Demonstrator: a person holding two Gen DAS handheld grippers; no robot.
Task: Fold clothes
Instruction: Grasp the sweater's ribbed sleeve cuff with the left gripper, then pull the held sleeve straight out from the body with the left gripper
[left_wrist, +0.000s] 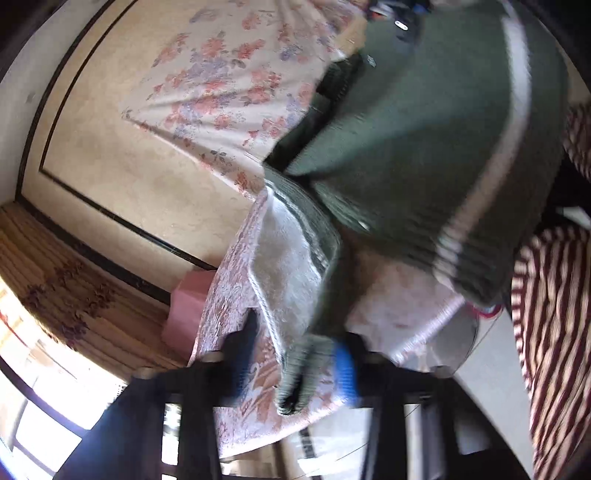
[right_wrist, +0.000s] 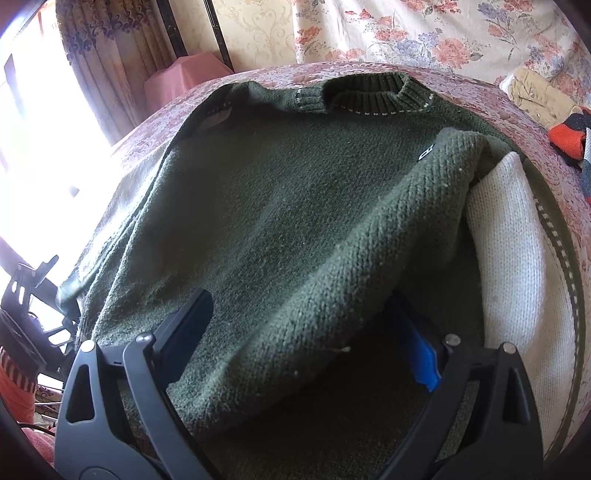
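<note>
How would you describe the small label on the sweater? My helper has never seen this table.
On the pink patterned tablecloth lies a dark green sweater with a ribbed collar. Look at the sleeve folded across its right side: the label is a tiny dark tab with pale lettering, unlike the collar's white stitches.

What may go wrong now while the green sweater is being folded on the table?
1. The left tongs pinch only a small bit of the green sweater near the table's edge; the knit may slip out.
2. The right tongs are open around a folded sleeve; the fold may fall open if they close badly.
3. The left view is blurred, so the pull looks fast and may drag the pink tablecloth.
</note>
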